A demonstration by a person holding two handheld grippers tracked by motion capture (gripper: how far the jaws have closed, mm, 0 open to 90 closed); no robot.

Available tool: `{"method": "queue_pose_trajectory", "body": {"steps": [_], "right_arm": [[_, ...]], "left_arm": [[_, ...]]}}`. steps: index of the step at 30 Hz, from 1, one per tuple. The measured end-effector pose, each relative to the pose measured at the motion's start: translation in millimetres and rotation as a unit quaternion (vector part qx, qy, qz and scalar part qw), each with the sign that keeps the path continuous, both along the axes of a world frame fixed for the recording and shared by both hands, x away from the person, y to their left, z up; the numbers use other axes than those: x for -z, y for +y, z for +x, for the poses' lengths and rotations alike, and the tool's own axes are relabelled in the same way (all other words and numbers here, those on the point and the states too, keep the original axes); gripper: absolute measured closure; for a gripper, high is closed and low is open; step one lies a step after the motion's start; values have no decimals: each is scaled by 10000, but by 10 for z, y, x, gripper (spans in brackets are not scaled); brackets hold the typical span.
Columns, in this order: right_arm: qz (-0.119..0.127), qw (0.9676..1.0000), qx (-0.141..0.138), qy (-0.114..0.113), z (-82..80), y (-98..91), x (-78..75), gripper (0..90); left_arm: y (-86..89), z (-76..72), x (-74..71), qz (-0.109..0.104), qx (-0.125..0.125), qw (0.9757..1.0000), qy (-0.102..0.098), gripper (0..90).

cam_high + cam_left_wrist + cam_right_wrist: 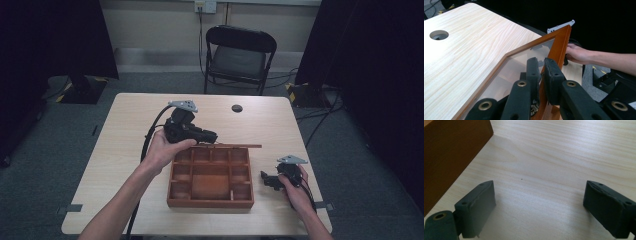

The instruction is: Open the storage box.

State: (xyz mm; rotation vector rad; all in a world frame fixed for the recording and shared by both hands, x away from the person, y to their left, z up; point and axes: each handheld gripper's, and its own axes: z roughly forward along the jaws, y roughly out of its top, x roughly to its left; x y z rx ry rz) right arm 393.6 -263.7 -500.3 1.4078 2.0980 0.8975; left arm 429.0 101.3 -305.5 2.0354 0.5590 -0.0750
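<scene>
Right gripper (266,178): rests on the table (125,150) just beside the box's right wall, jaws spread wide with nothing between them (its own view shows bare wood grain and a corner of the box).
Box (210,200): shallow wooden organiser with open compartments, near the front middle of the table; the compartments look empty.
Left gripper (541,68): clamped on the wooden frame of the lid (557,47), pads pressed to either face of the frame edge.
Lid position: glazed panel in a wooden frame, swung up past the box's far edge, seen edge-on from above as a thin strip (240,146).
Step in hand (judgement): lid held open, roughly at the top of its swing.
Next move calls for: keeping the pinch firm while guiding the lid along its hinge arc; a slip would drop the panel.
Far field: cable hole (237,108) in the table, then a folding chair (239,59).
Writing: none legible on the box, lid or grippers.
</scene>
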Motion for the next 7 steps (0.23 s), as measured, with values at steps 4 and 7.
{"method": "queue_pose_trajectory", "body": {"steps": [4, 7], "right_arm": [[-3, 10000, 3, 0, 0, 0, 0, 97], [0, 10000, 2, 0, 0, 0, 0, 98]], "left_arm": [[0, 1, 0, -5, -3, 10000, 5, 828], [1, 2, -2, 6, -11, 10000, 3, 828]]}}
